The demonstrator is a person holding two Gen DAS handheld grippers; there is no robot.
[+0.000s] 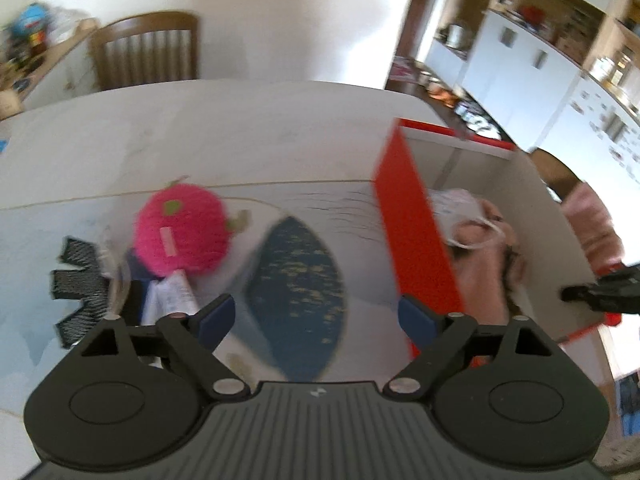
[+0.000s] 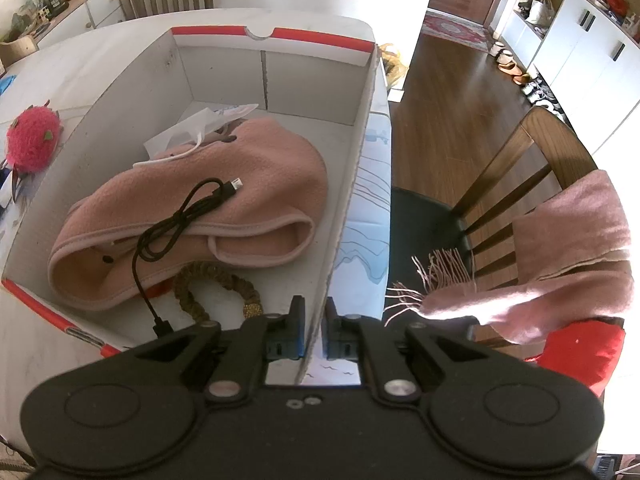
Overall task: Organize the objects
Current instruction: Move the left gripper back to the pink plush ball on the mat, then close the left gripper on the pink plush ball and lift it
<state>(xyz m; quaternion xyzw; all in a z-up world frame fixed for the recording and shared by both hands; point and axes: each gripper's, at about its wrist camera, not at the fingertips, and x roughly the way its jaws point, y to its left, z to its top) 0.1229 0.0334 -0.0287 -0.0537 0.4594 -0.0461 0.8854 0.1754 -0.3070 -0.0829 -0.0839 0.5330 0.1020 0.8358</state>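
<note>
Cardboard box (image 2: 280, 64) with red outer sides stands open on the white table (image 1: 240, 136), and inside it lie a pink fleece hat (image 2: 240, 184), a black cable (image 2: 176, 224) on top of the hat, and a braided brown bracelet (image 2: 216, 284) near the front. The right gripper (image 2: 314, 320) is closed tightly on the thin right wall of this box. The left gripper (image 1: 316, 314) is wide open and holds nothing, above a dark blue oval thing (image 1: 298, 292), with a pink fuzzy ball (image 1: 180, 236) just beside it on the table.
</note>
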